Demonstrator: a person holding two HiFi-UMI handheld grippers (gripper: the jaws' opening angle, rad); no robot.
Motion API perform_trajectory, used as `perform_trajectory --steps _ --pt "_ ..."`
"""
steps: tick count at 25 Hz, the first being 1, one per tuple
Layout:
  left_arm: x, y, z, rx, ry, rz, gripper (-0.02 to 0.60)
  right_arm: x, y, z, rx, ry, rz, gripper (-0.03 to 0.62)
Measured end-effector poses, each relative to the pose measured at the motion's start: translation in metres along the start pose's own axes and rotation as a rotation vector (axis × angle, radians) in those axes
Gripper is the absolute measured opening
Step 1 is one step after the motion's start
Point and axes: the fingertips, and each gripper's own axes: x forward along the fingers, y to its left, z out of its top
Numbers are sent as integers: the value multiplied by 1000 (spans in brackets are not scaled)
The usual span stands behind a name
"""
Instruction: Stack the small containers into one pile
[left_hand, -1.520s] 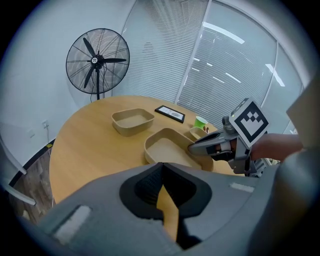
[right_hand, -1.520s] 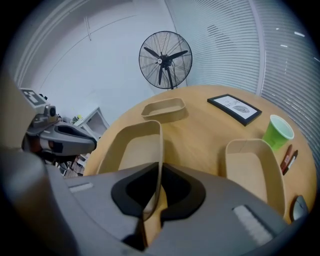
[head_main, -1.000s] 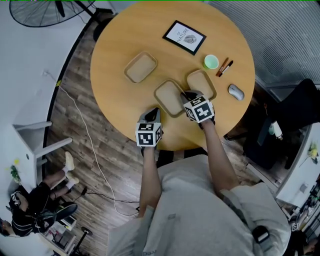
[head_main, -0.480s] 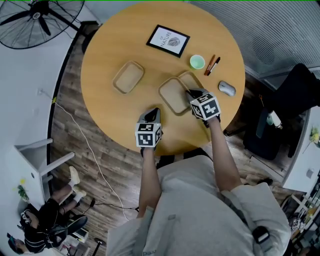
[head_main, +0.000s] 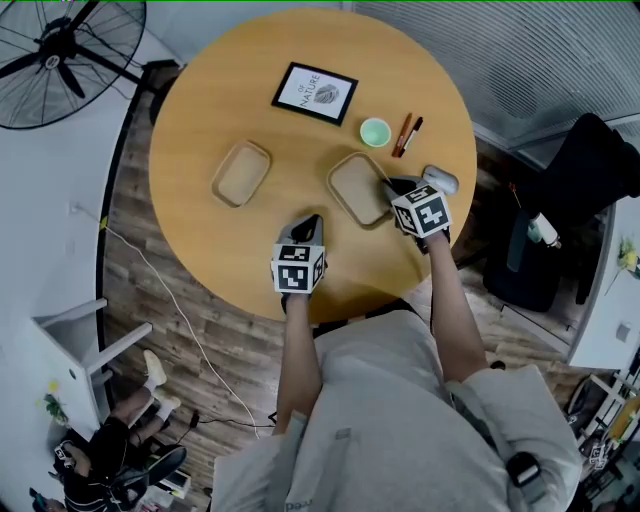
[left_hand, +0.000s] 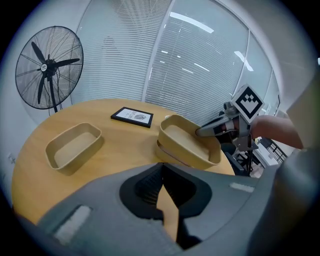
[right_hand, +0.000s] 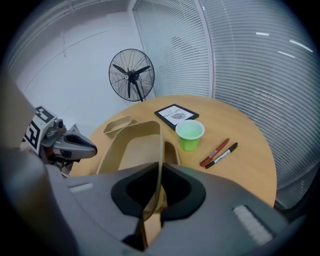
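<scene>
Beige tray (right_hand: 131, 150), pinched by its rim in your right claw (right_hand: 159, 167), tilts over the lower tray (left_hand: 161, 151) near the cup (right_hand: 190, 134). Dropped crooked, it may wedge. Your left claw (left_hand: 162, 167) is closed, empty. Third tray (head_main: 240, 172) sits well apart from the cup.

Both arms reach forward from the torso. The left gripper (head_main: 307, 224) points straight ahead, jaws together, nothing between them; left forearm (head_main: 298, 345) nearly straight. The right gripper (head_main: 388, 187) sits farther out, angled inward, jaws pinched on the wall of a container (head_main: 358, 188); right forearm (head_main: 448, 310) extended.
</scene>
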Motion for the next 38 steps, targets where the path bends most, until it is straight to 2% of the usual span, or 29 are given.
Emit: perform_trajectory --steps 10,28,33,38 --pt "10 6 12 2 3 11 5 9 -30 -8 15 33 -1 17" --pt "7 13 6 -17 7 25 3 31 -14 -27 18 87 33 18" --pt "4 13 5 -19 5 27 3 33 -8 -28 6 73 18 21" --pt "1 13 4 -19 2 28 4 30 -12 -25 -1 56 -8 51"
